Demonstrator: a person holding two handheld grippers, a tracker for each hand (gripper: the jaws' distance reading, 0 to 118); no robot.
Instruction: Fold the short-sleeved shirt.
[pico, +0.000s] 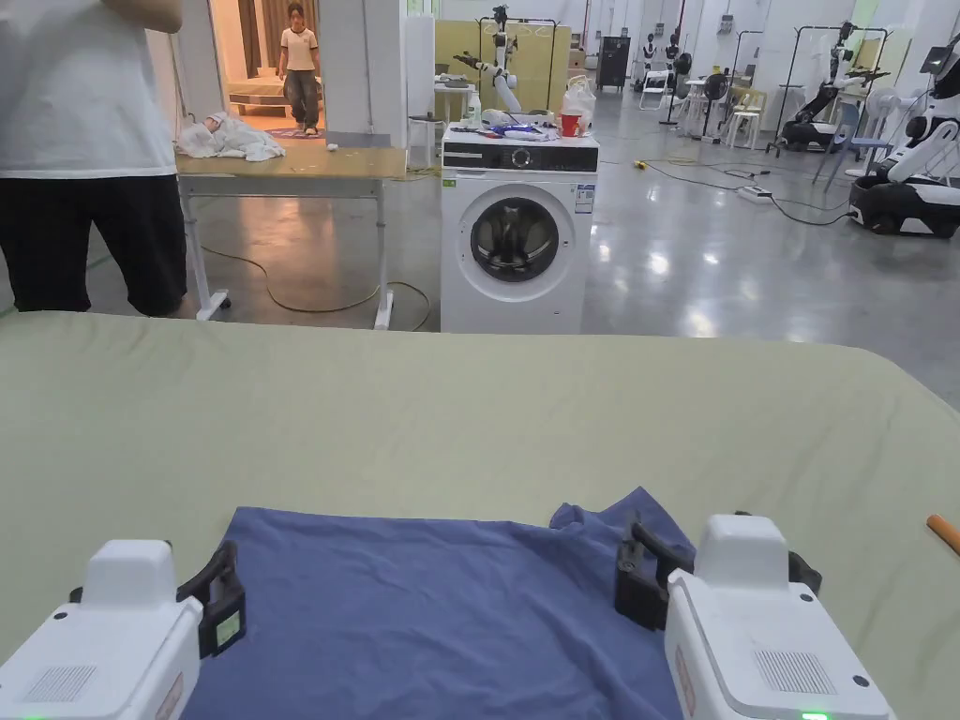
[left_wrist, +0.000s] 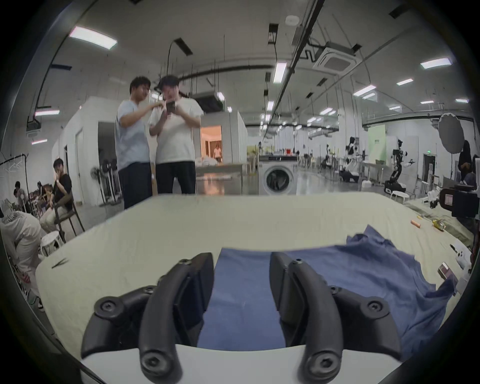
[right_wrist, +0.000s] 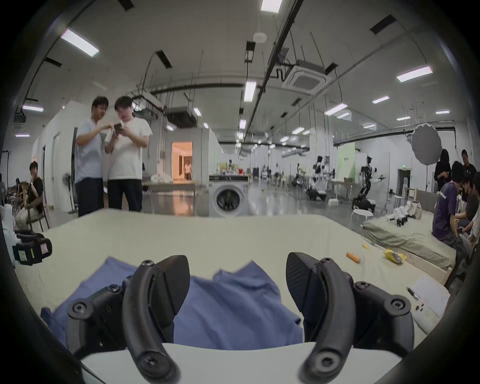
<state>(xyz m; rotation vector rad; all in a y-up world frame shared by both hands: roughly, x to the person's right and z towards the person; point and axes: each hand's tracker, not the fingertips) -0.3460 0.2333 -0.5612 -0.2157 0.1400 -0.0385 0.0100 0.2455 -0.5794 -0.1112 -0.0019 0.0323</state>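
Note:
A blue short-sleeved shirt lies spread on the pale green table cover, with its far right corner rumpled and standing up a little. My left gripper hovers at the shirt's left edge. In the left gripper view it is open, and flat blue cloth shows between the jaws without touching them. My right gripper is over the shirt's right side, by the rumpled corner. In the right gripper view it stands wide open above the cloth.
An orange marker lies on the cover at the right. A yellow object and a sheet of paper lie farther right. A person stands at the table's far left edge. A washing machine stands beyond.

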